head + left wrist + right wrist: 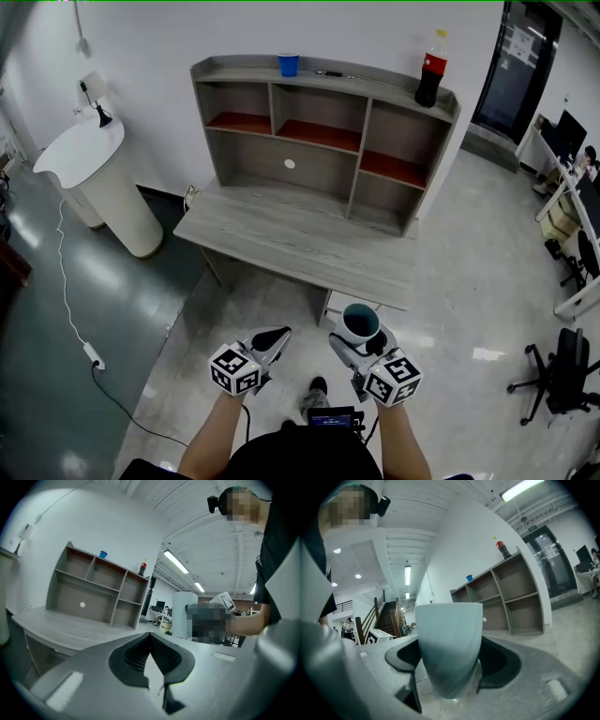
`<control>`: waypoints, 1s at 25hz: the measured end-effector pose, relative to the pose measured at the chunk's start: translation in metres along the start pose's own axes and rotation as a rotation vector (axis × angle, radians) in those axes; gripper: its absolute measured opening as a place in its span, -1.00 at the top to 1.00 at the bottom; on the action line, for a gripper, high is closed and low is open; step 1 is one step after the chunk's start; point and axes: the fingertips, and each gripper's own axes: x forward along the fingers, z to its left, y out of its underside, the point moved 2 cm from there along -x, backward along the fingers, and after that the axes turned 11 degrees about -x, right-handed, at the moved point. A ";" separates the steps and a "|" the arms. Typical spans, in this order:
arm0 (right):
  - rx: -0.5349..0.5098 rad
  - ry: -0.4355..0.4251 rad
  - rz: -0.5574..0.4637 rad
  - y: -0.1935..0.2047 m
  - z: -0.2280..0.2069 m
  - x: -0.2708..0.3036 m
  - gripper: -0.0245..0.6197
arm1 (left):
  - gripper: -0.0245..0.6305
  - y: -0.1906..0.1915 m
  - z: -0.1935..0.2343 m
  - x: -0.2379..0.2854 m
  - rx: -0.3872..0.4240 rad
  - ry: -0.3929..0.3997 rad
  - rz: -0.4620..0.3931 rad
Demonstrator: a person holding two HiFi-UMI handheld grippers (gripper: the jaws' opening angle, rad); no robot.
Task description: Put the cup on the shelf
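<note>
A pale teal cup (360, 323) stands upright between the jaws of my right gripper (359, 339), which is shut on its lower wall. The right gripper view shows the same cup (450, 653) filling the gap in the right gripper (449, 667). My left gripper (272, 339) is beside it, its jaws together and empty, and the left gripper view shows the left gripper (151, 637) the same way. Both are held low in front of the grey desk (300, 239). On the desk stands the shelf unit (323, 141), with open compartments; it also appears as the shelf unit (98, 592) and the shelf unit (506, 597).
A small blue cup (289, 64) and a cola bottle (430, 70) stand on the shelf's top board. A white rounded stand (94, 183) is at the left, with a cable and power strip (91, 354) on the floor. An office chair (562, 375) is at the right.
</note>
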 end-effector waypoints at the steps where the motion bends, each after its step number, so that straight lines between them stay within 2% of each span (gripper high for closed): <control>1: 0.000 -0.001 -0.001 -0.002 -0.008 0.006 -0.20 | 0.92 -0.005 0.004 0.007 0.004 0.000 0.001; 14: 0.005 -0.086 0.000 -0.021 -0.091 0.094 -0.20 | 0.92 -0.058 0.068 0.078 0.010 -0.069 -0.016; 20: 0.003 -0.140 0.006 -0.027 -0.118 0.119 -0.20 | 0.92 -0.081 0.084 0.097 -0.008 -0.109 -0.061; 25: 0.015 -0.160 0.010 -0.024 -0.132 0.133 -0.20 | 0.92 -0.084 0.097 0.106 -0.030 -0.131 -0.067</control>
